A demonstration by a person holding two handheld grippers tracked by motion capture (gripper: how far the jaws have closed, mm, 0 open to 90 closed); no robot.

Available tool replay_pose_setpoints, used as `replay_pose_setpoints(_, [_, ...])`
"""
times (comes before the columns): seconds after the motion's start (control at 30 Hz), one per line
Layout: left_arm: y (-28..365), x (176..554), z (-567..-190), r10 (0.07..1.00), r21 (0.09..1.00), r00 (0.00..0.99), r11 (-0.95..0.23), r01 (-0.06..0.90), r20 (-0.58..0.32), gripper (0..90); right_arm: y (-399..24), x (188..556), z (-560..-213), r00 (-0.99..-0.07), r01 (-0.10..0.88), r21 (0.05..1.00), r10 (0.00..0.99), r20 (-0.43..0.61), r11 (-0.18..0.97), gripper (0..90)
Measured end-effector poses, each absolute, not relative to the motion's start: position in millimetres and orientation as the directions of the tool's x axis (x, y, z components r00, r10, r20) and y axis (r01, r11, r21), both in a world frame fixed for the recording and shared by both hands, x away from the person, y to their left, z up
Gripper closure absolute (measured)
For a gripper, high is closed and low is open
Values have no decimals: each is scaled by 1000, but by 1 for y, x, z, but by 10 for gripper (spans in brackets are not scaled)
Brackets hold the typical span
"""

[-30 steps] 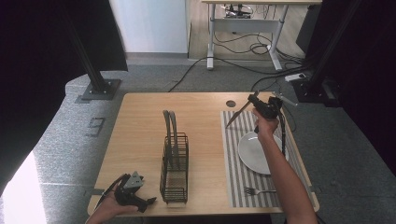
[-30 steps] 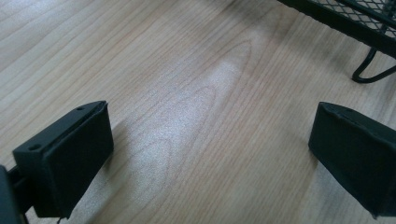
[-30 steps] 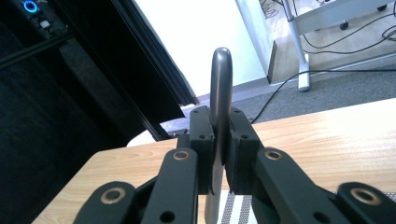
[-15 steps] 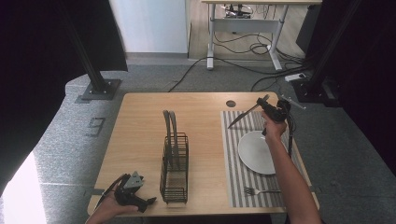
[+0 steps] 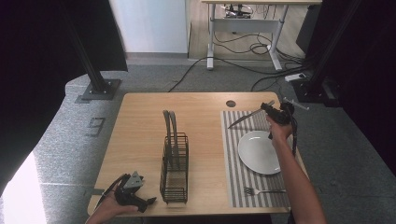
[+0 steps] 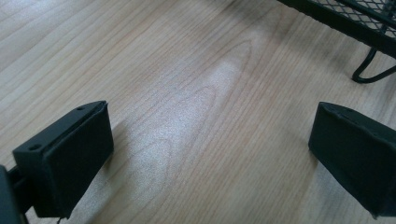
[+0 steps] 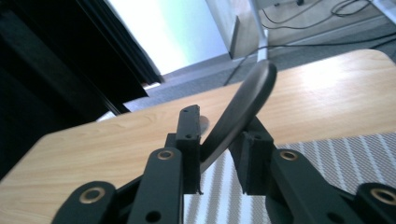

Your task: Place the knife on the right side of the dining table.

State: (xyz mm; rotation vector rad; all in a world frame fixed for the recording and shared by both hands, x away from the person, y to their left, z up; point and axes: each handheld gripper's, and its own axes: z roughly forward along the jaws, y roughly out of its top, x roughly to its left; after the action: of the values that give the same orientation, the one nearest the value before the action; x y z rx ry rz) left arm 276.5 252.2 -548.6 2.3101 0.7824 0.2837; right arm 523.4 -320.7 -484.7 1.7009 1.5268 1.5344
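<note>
Seen from above on a pale wooden counter: a black wire-mesh cutlery caddy with a tall looped handle, standing near the middle, towards the near edge. To its right, a grey-and-white striped placemat carrying a round white plate, with a silver metal fork lying across the mat's near end, apart from the plate.

Raised above the mat's far right corner, the right gripper, held in the person's right hand, fingers clamped on a dark-handled table knife. Blade slanting down and to the left over the mat's far edge, tip possibly clear of the cloth, though hard to judge from this angle. In the right gripper view, the knife rising between the two black fingers, pinched at its lower part, rounded end uppermost.

At the near left corner of the counter, the left gripper, grey plate on top, resting low beside the caddy. In the left gripper view, fingers spread wide over bare wood, nothing between them, a corner of the caddy at upper right.
</note>
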Motion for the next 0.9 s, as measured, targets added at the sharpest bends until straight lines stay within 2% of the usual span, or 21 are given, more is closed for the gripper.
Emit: replay_pose_setpoints(0.9, [252,276,-549,608,662,794,-591,461,-9,0,-343,532,-516,-88,544,752,865,494,-374,625])
